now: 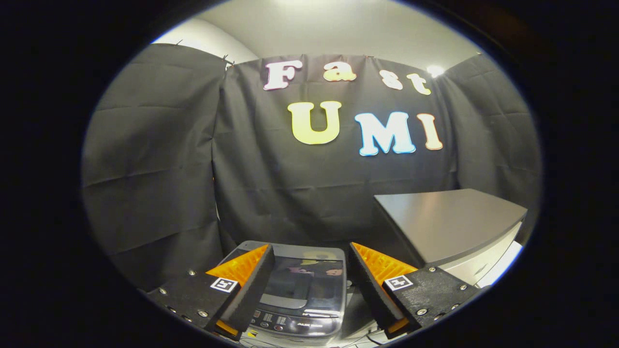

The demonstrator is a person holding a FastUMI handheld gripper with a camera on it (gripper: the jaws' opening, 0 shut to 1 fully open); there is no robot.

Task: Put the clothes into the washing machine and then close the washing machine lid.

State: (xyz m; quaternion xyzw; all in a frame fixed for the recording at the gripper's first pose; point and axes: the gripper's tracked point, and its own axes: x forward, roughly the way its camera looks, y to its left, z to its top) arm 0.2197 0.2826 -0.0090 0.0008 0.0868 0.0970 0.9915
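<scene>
- Nearest the camera, the claw [309, 285] stands wide, its two fingers spread apart with nothing between them.
- Just ahead, seen through the gap, sits the washing machine [297, 295], its dark glass lid [302, 280] lying flat, apparently shut, control panel toward the camera.
- To the right stands a grey cabinet [449, 227].
- No clothes can be seen from here.
- Judging by this, either the clothes are yet to be fetched or the job is done; I cannot tell which.

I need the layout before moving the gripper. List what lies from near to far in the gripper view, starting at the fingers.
The open gripper with nothing between its fingers → washing machine with its lid down, just beyond and below them → grey-topped cabinet further back beside it → black cloth wall behind everything.
</scene>
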